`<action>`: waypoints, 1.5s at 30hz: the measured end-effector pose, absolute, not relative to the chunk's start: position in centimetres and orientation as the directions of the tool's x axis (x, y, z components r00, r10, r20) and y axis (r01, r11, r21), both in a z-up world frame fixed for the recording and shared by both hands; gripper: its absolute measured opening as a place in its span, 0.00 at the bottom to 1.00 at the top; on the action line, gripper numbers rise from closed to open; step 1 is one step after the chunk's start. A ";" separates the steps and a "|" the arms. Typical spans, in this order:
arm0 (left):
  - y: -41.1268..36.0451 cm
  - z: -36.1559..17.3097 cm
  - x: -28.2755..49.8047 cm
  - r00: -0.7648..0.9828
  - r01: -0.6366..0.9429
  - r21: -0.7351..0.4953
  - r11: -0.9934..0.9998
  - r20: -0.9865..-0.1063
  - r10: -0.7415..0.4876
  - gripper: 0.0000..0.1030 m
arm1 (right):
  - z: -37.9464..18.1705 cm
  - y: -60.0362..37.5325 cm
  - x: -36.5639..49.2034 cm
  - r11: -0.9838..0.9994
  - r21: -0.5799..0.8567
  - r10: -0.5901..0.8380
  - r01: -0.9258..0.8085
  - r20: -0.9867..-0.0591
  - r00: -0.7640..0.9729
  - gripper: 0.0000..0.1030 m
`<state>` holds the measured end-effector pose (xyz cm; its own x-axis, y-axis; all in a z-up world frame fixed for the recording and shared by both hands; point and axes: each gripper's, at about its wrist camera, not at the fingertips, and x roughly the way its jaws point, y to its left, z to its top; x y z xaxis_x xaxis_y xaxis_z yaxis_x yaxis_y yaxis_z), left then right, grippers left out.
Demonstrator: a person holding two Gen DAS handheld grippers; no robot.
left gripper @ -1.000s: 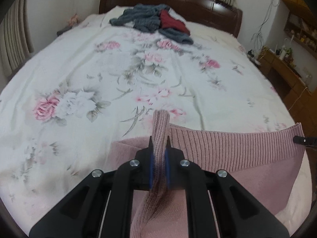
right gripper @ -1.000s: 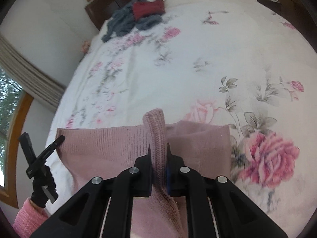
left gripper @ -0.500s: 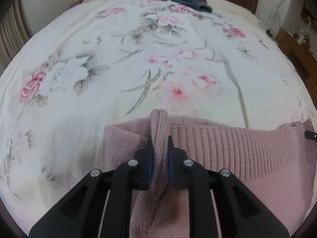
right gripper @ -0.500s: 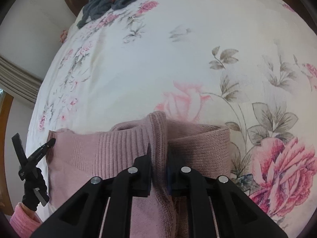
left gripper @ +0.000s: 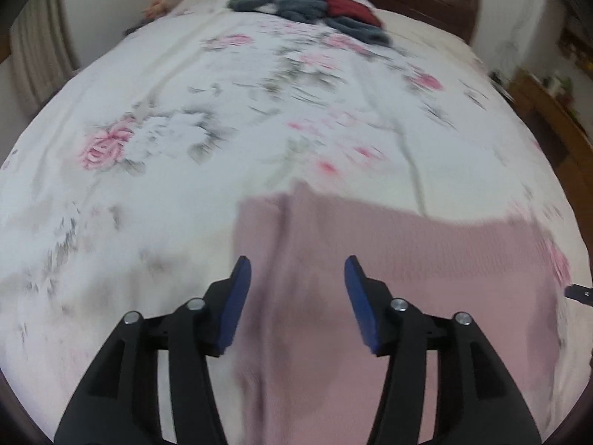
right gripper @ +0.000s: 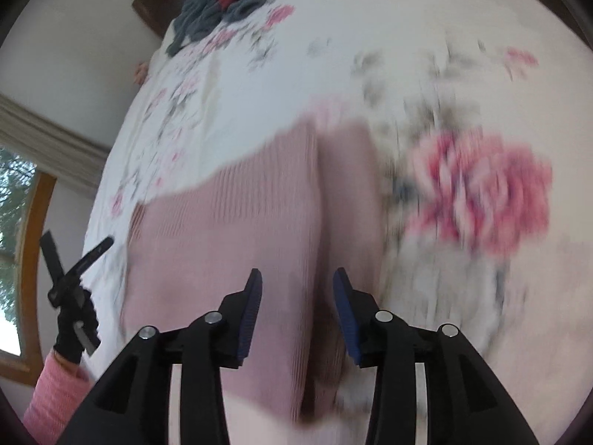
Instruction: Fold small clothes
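Left claw point(left gripper: 296, 278): jaws spread wide, nothing held.
Right claw point(right gripper: 296, 289): jaws wide apart, empty.
Sweater point(left gripper: 389, 278): pink, on the bed point(left gripper: 185, 111), under both claws.
Risk: raised crease at 12 o'clock may spring open; fold uneven.
Clothes pile point(left gripper: 311, 0): far, 12 o'clock.

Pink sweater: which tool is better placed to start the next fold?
Roughly even: left tool and right tool both hang open over the pink sweater, each near a raised crease. Blur hides finer differences.
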<state>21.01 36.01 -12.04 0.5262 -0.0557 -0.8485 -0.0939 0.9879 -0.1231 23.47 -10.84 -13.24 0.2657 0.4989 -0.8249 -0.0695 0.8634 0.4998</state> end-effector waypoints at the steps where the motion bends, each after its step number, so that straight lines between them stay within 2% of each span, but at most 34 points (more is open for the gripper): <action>1: 35.0 -12.4 20.1 0.511 -0.069 -0.136 0.988 -0.856 -0.082 0.53 | -13.6 -10.9 21.9 0.861 0.504 0.504 -0.072 -0.826 0.252 0.40; 7: 31.1 -15.6 17.4 0.428 -0.024 -0.143 0.989 -0.896 -0.119 0.54 | -15.8 -10.0 17.5 0.851 0.519 0.524 -0.079 -0.830 0.191 0.40; 8: 30.9 -16.0 17.3 0.420 -0.028 -0.146 0.989 -0.899 -0.121 0.54 | -16.1 -9.7 17.3 0.853 0.516 0.522 -0.079 -0.834 0.180 0.37; 10: 30.5 -17.0 17.1 0.400 -0.039 -0.160 0.986 -0.907 -0.131 0.54 | -16.7 -9.0 17.2 0.857 0.507 0.515 -0.088 -0.844 0.149 0.09; 18: 30.7 -19.0 16.9 0.361 -0.027 -0.145 0.989 -0.924 -0.126 0.54 | -15.1 -9.8 15.9 0.863 0.498 0.506 -0.089 -0.844 0.177 0.07; 22: 31.1 -19.3 16.9 0.360 -0.042 -0.172 0.984 -0.921 -0.146 0.54 | -17.1 -9.9 15.5 0.887 0.456 0.461 -0.069 -0.876 0.142 0.07; 33: 31.0 -19.5 16.8 0.367 -0.041 -0.163 0.986 -0.920 -0.137 0.54 | -18.8 -10.3 15.5 0.875 0.482 0.482 -0.029 -0.866 0.138 0.07; 36: 30.7 -18.8 16.9 0.361 -0.040 -0.158 0.987 -0.923 -0.133 0.55 | -17.9 -10.7 15.8 0.864 0.502 0.501 -0.031 -0.854 0.143 0.16; 38: 30.5 -18.0 17.1 0.370 -0.035 -0.184 0.982 -0.915 -0.158 0.55 | -16.4 -11.1 15.9 0.864 0.502 0.502 -0.049 -0.846 0.182 0.30; 40: 30.2 -17.3 17.4 0.383 -0.030 -0.198 0.980 -0.907 -0.172 0.56 | -15.2 -11.8 16.3 0.854 0.517 0.514 -0.049 -0.829 0.221 0.51; 41: 29.9 -17.0 17.7 0.388 -0.026 -0.200 0.979 -0.905 -0.175 0.56 | -14.9 -12.1 16.6 0.848 0.527 0.522 -0.043 -0.821 0.232 0.54; 43: 29.3 -16.6 18.4 0.397 -0.019 -0.198 0.980 -0.901 -0.174 0.57 | -14.7 -13.0 17.7 0.839 0.545 0.530 -0.009 -0.812 0.243 0.69; 45: 28.8 -16.6 19.0 0.401 -0.014 -0.200 0.980 -0.899 -0.177 0.57 | -15.2 -13.9 18.7 0.814 0.580 0.558 0.023 -0.793 0.244 0.70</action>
<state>18.98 28.81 -16.59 0.4006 -0.1775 -0.8989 -0.0143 0.9797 -0.1998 18.74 -13.89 -15.24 0.2441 0.5581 -0.7931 0.0232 0.8142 0.5801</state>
